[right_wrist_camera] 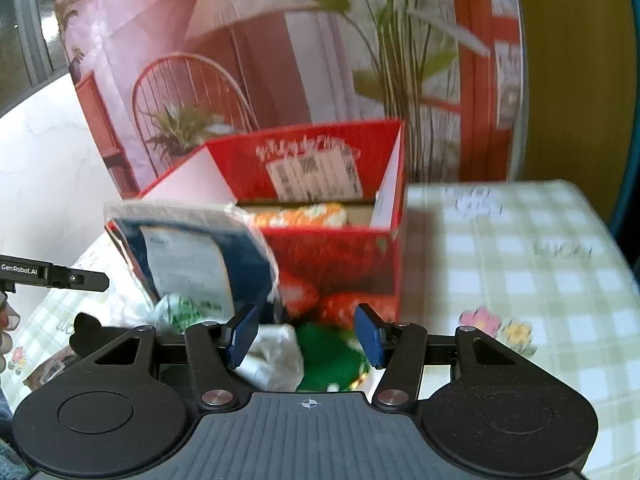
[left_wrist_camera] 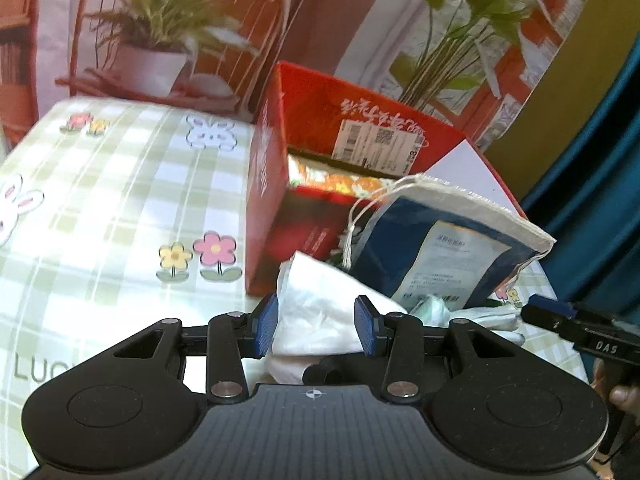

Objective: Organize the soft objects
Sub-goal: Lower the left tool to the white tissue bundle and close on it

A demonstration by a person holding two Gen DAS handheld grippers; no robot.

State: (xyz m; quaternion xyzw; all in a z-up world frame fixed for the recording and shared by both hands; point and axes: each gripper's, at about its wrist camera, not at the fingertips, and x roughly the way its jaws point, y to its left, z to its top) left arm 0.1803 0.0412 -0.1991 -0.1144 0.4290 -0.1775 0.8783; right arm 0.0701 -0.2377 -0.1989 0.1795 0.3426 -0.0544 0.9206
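An open red box (left_wrist_camera: 268, 208) stands on the checked tablecloth (left_wrist_camera: 112, 208), with an orange soft item (left_wrist_camera: 340, 182) inside. A blue drawstring bag with a white label (left_wrist_camera: 448, 256) leans against the box. My left gripper (left_wrist_camera: 316, 330) is open around a white crumpled plastic bag (left_wrist_camera: 316, 312). In the right wrist view, my right gripper (right_wrist_camera: 306, 340) is open above a green soft item (right_wrist_camera: 328, 354) and a crumpled white wrapper (right_wrist_camera: 276, 356), in front of the red box (right_wrist_camera: 340, 272). The blue bag (right_wrist_camera: 192, 256) leans at the left.
A printed backdrop with plants and a chair (left_wrist_camera: 168, 40) stands behind the table. The right gripper's finger (left_wrist_camera: 580, 332) shows at the right of the left wrist view. The left gripper's finger (right_wrist_camera: 56, 274) shows at the left of the right wrist view.
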